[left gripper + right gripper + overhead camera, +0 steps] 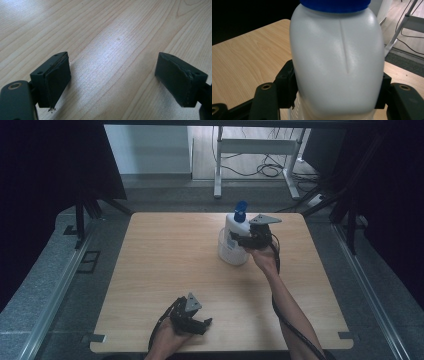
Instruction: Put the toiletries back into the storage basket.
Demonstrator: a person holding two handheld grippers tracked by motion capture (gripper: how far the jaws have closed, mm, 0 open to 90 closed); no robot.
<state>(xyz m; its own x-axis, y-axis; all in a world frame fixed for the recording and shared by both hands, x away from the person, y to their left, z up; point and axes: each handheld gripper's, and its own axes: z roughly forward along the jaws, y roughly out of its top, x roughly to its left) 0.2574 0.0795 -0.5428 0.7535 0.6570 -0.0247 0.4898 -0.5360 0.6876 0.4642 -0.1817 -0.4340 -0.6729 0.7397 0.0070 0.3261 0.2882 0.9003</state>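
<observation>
Left gripper (200, 324) near edge of table (165, 255), jaws apart, nothing between. Right gripper (239, 239) clamped on white bottle (235, 232) mid-body, far right of table, over clear cup (231, 254). Blue pump (240, 211) on top. Smooth plastic, probably slippery, walls slightly squeezable; likely weighty if full. Best held at flat sides below shoulder.
</observation>
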